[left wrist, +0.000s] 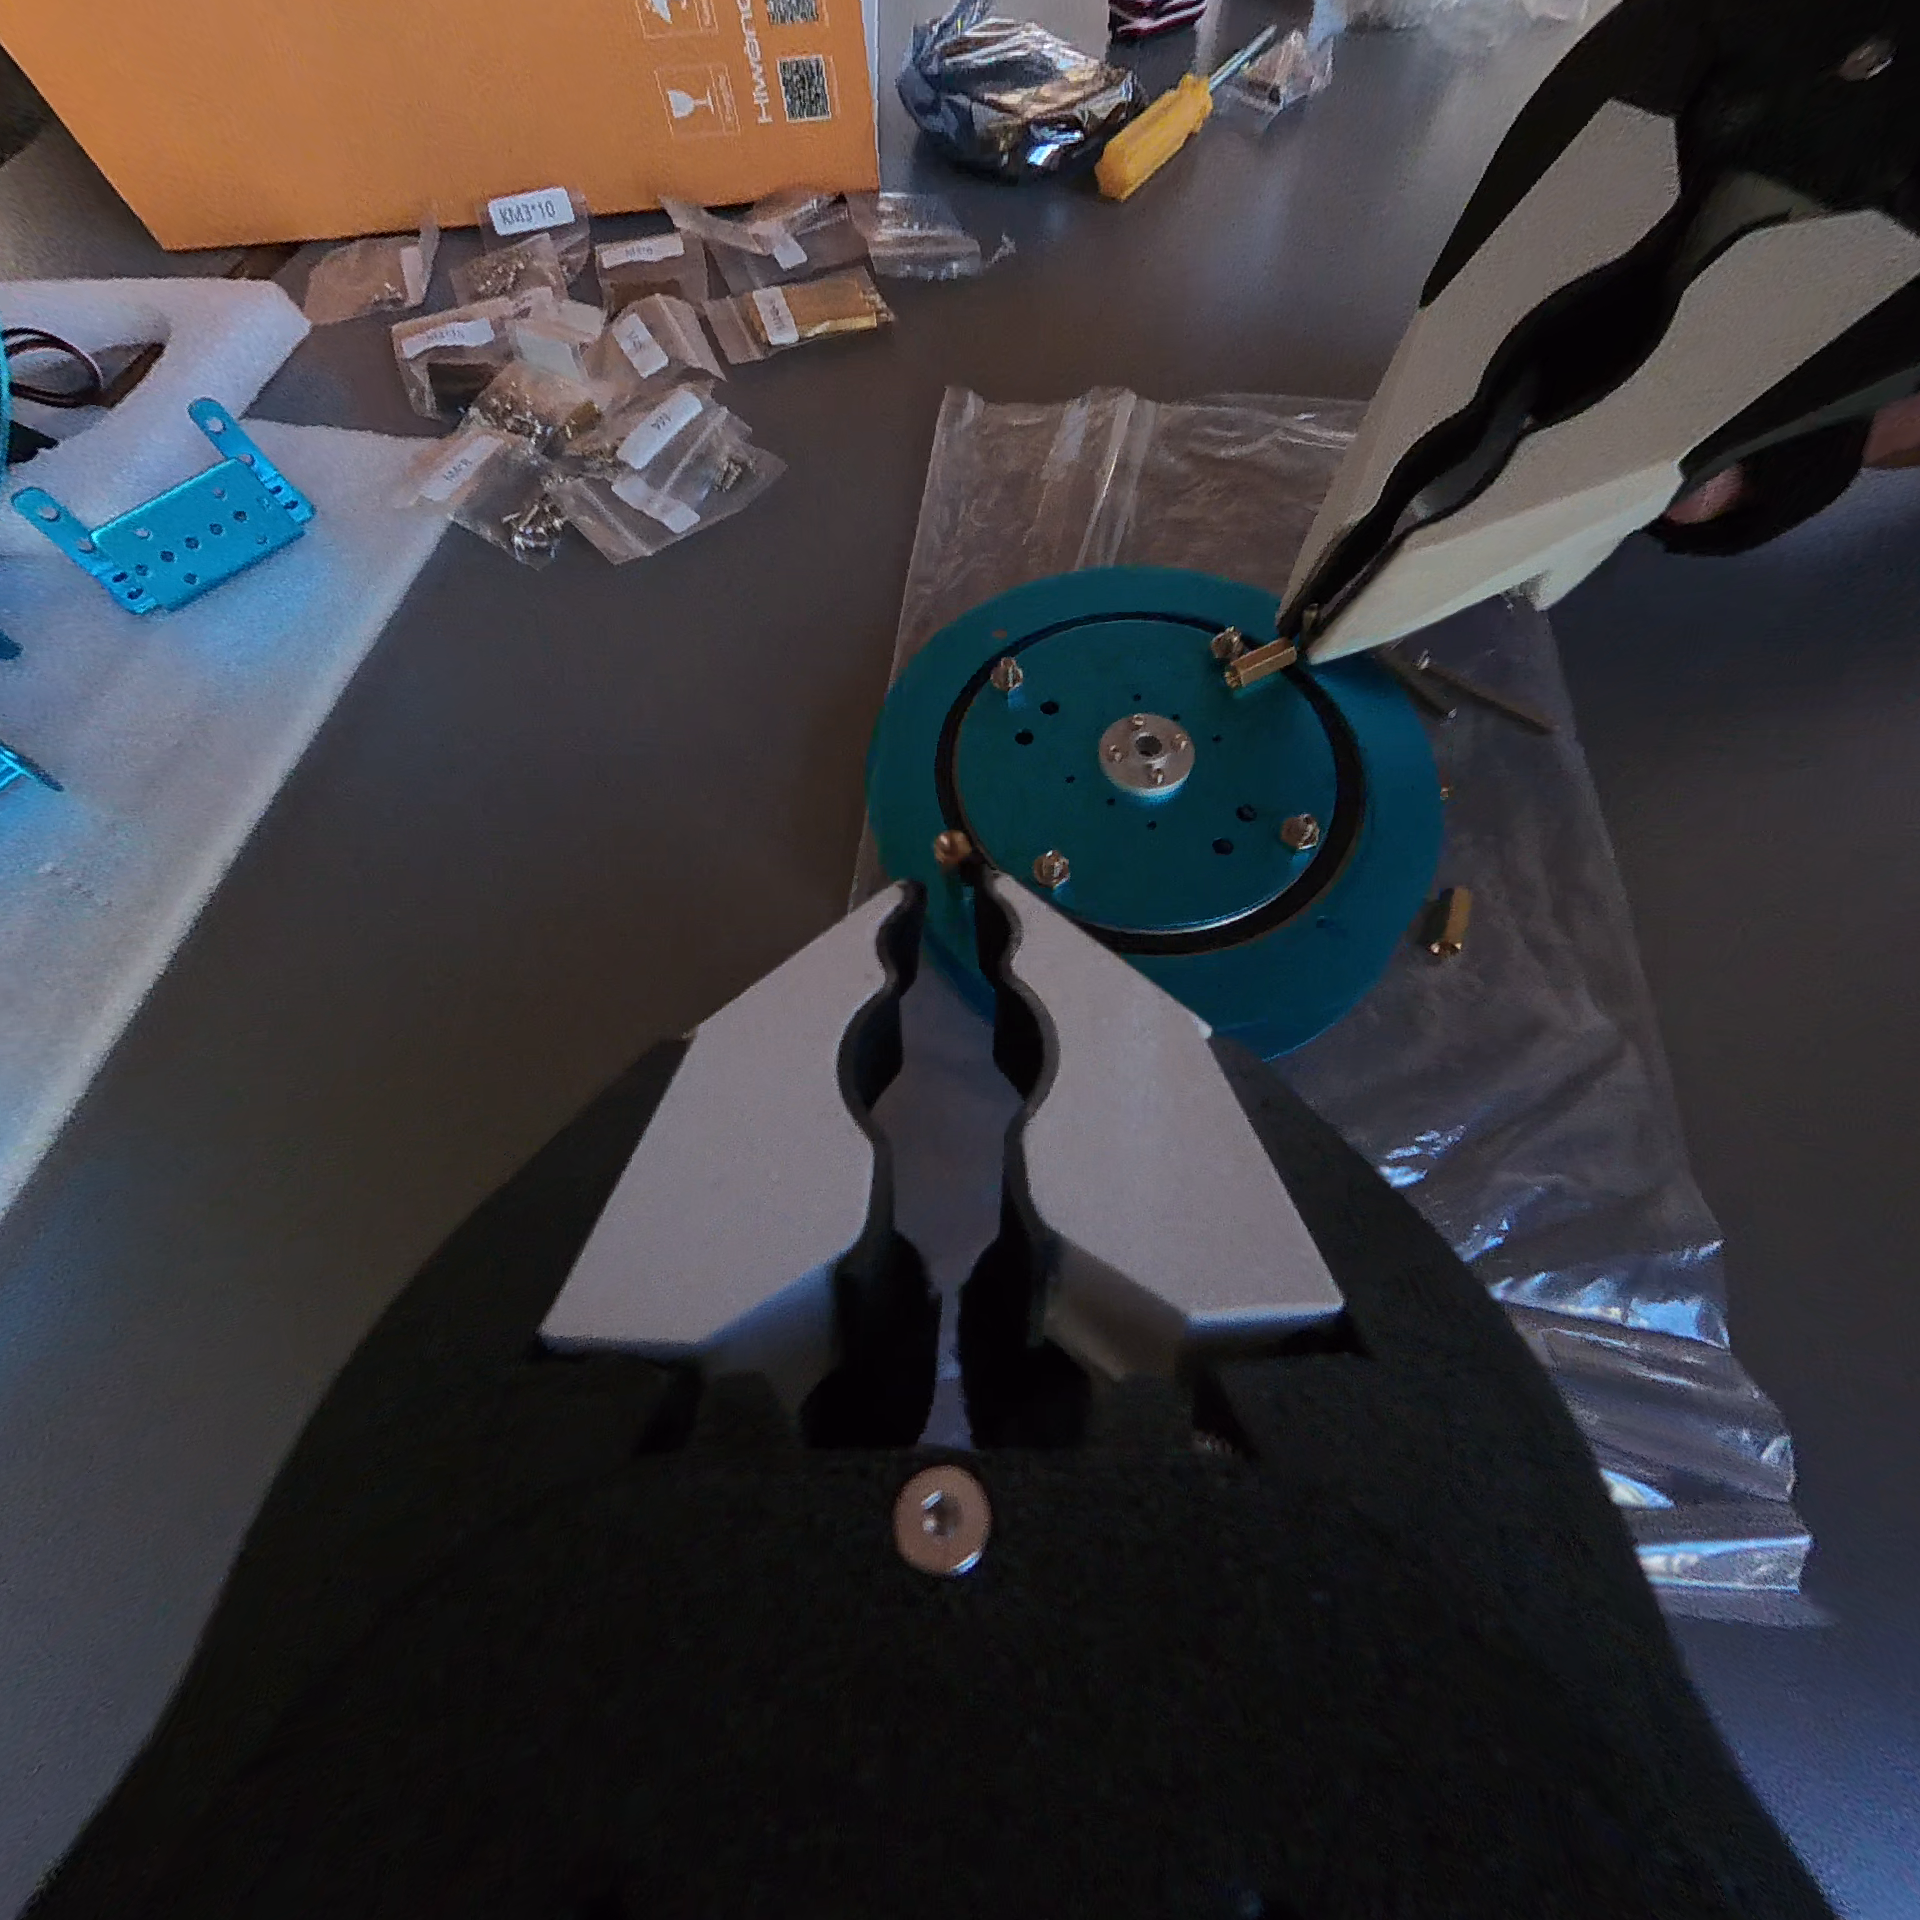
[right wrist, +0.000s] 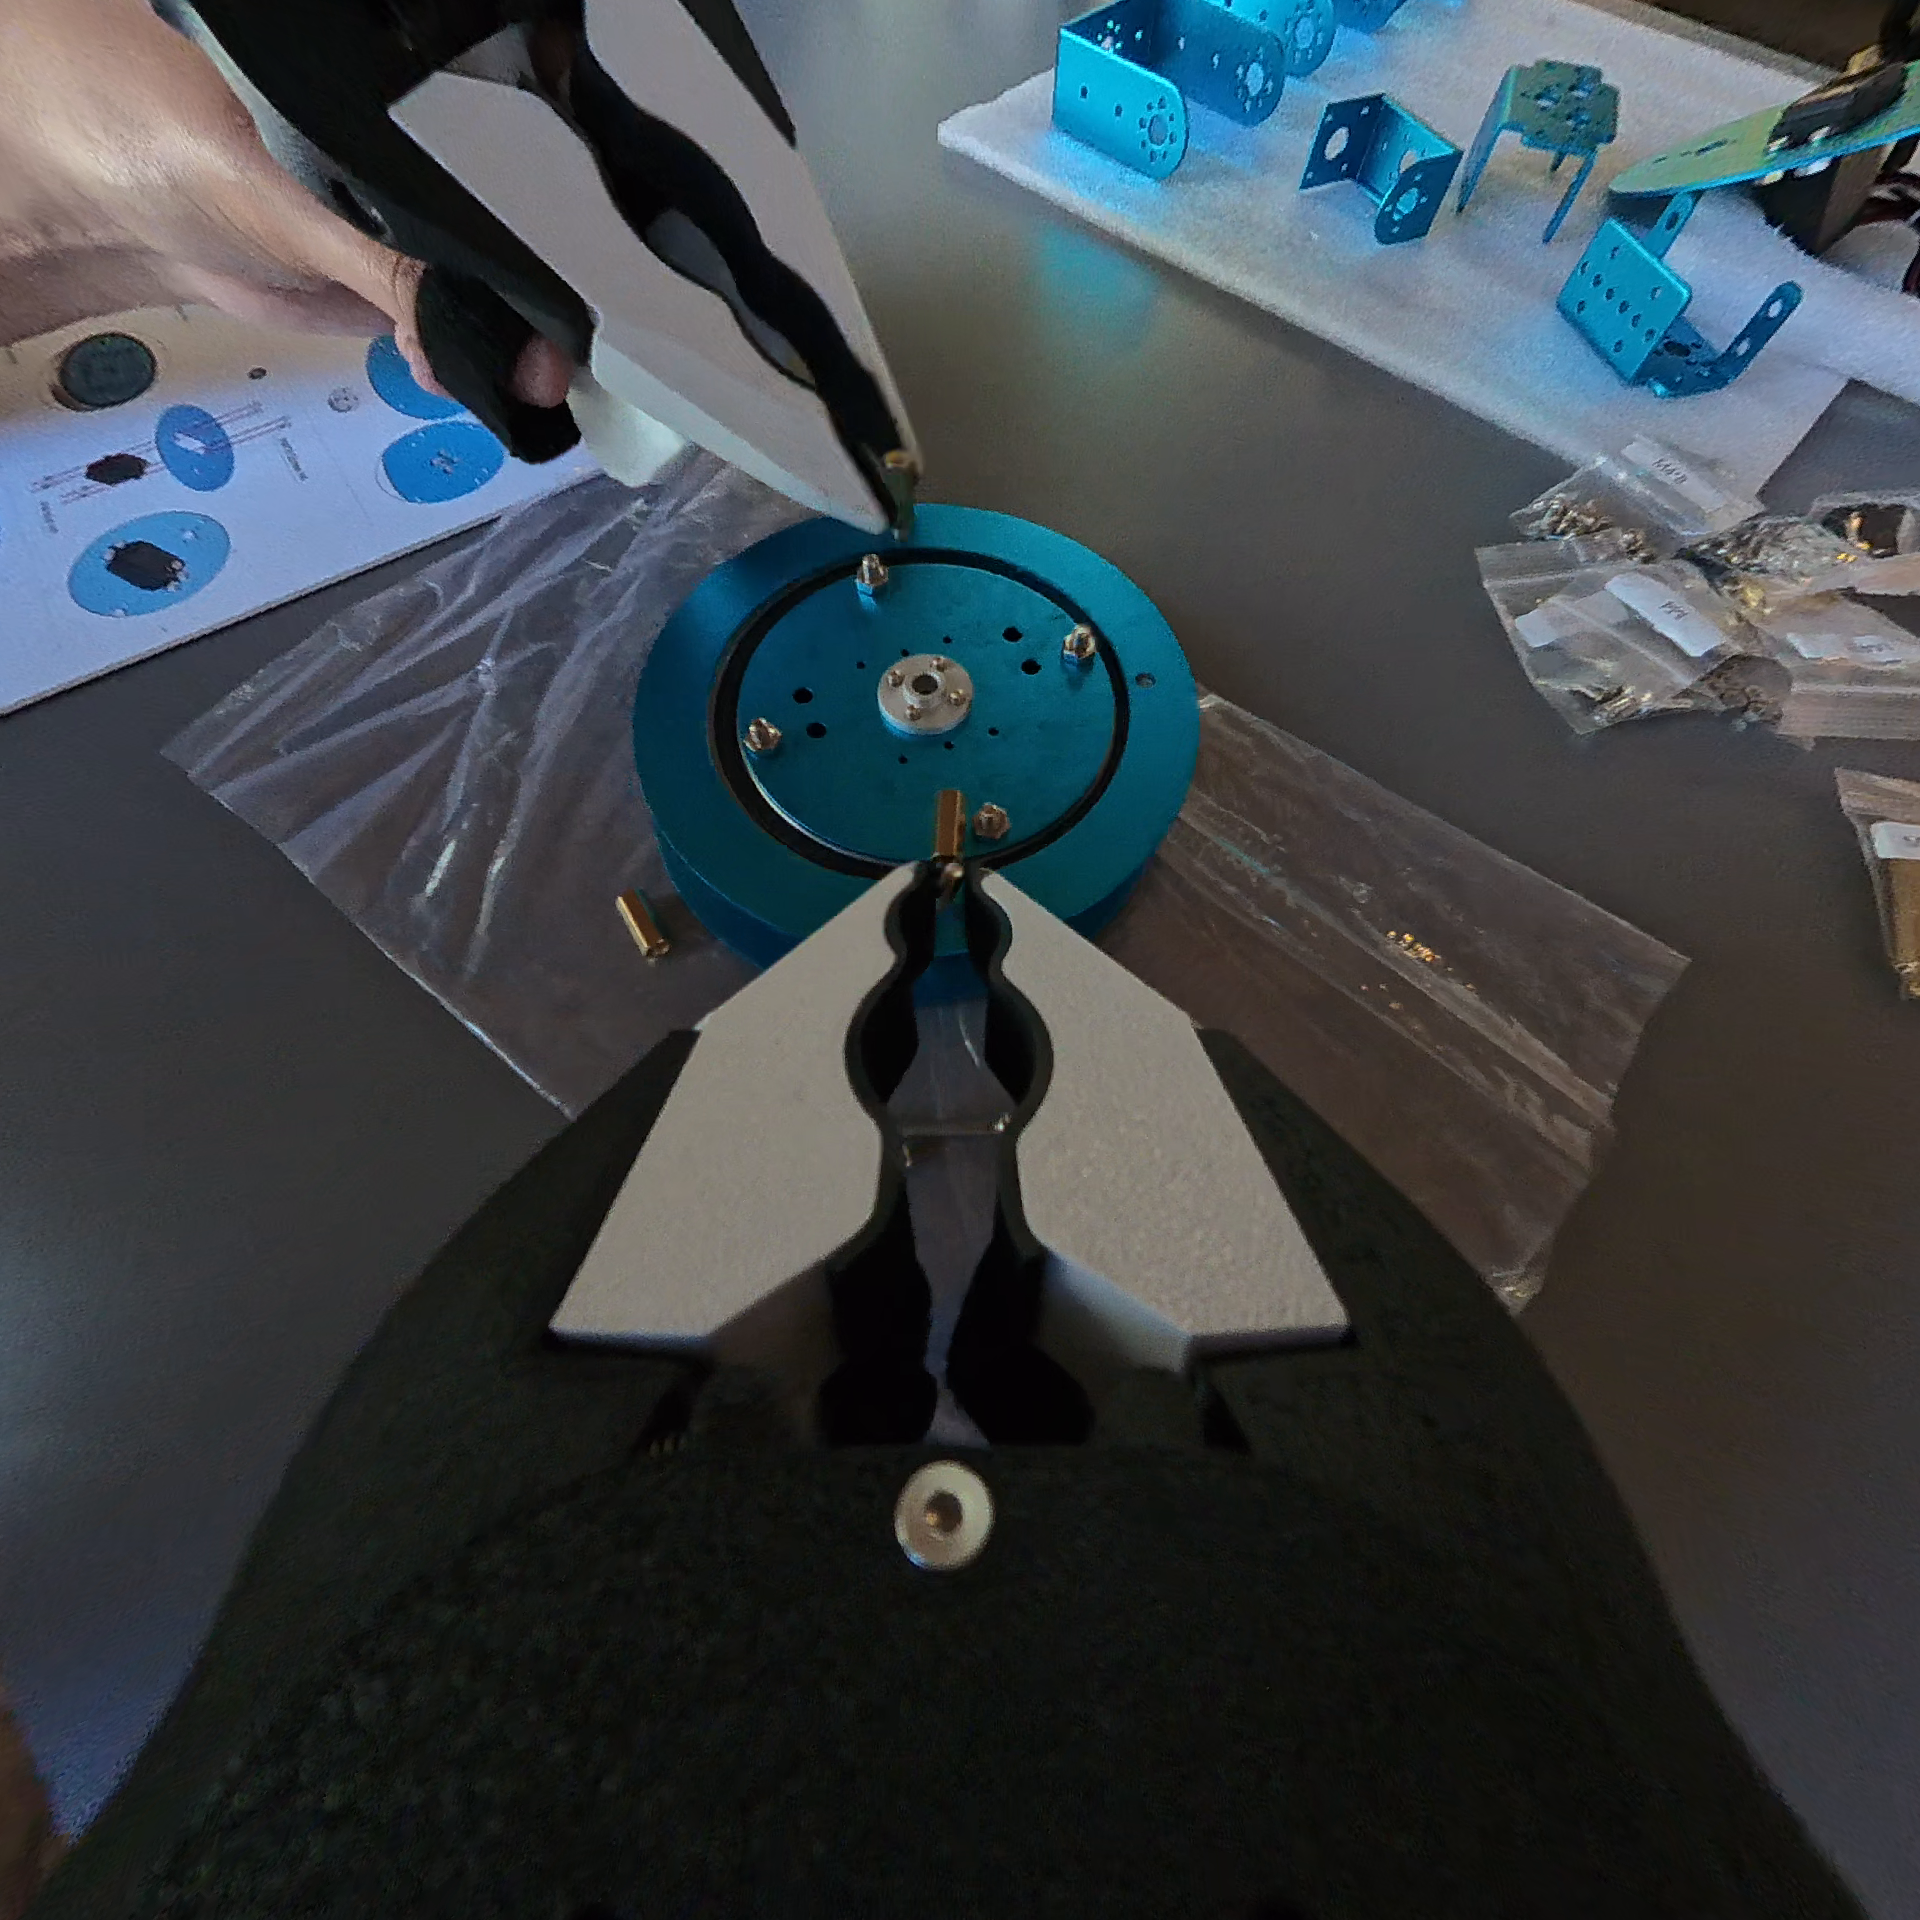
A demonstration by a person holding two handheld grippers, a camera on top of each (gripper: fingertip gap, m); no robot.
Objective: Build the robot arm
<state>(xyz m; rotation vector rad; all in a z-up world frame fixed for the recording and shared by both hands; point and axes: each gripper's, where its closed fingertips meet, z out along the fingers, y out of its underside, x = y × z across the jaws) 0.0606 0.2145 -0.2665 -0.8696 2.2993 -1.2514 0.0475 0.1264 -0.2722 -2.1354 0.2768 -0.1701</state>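
A: How do the tongs stand?

B: The right gripper (right wrist: 943, 871) is clenched on a brass standoff (right wrist: 948, 831), tilted over the inner edge of the blue round base (right wrist: 1153, 727), just beside 1 of the 4 nuts there.

A: And the left?

B: The left gripper (left wrist: 948, 883) sits at the opposite rim of the base, its tips nearly together. A 2nd brass standoff (right wrist: 900, 480) appears pinched in them; from its own camera only the brass top shows, so I say that with some doubt.

A: Around them?

B: The base rests on a clear plastic bag (right wrist: 1403, 935). 1 loose standoff (right wrist: 641, 925) lies on the bag just beside it. Farther off: small screw packets (left wrist: 582, 416), an orange box (left wrist: 416, 104), a yellow screwdriver (left wrist: 1153, 135), blue brackets (right wrist: 1662, 301) on white foam (right wrist: 1299, 239), and a printed sheet (right wrist: 260, 540).
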